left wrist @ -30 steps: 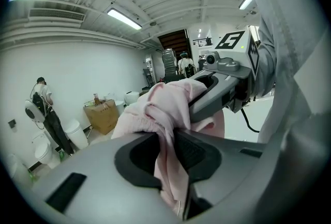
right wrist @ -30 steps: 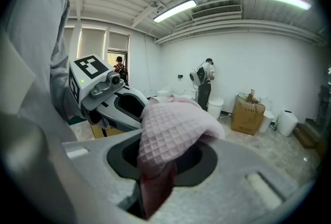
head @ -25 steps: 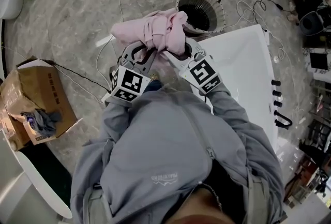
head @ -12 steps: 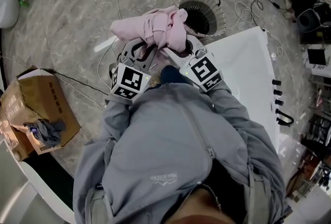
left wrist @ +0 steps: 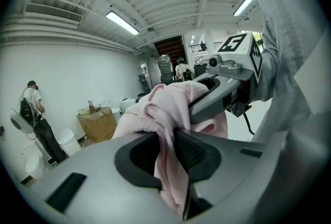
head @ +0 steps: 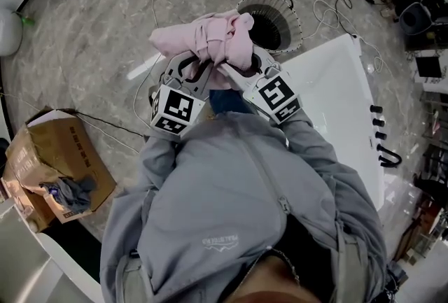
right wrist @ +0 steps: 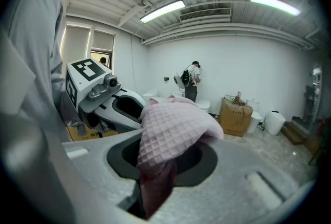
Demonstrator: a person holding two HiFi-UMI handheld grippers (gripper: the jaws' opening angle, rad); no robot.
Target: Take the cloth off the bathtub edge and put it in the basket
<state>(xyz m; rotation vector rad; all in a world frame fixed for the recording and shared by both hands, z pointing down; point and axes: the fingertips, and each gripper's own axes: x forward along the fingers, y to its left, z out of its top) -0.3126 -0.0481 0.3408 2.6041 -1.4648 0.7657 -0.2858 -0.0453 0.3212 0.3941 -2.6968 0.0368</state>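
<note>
The left gripper [head: 198,69] and the right gripper [head: 236,73] are side by side in front of the person's chest, each with its jaws clamped on a fold of the pink waffle-weave cloth [head: 208,39]. The cloth is bunched up and held clear of the white bathtub [head: 336,95]. In the head view it hangs over the marble floor [head: 98,36], with its right edge overlapping the rim of the round wire basket [head: 297,30].

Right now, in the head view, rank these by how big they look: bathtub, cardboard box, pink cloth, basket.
1. bathtub
2. cardboard box
3. pink cloth
4. basket
The last two are unsure, since the cloth is held nearer the camera.
</note>
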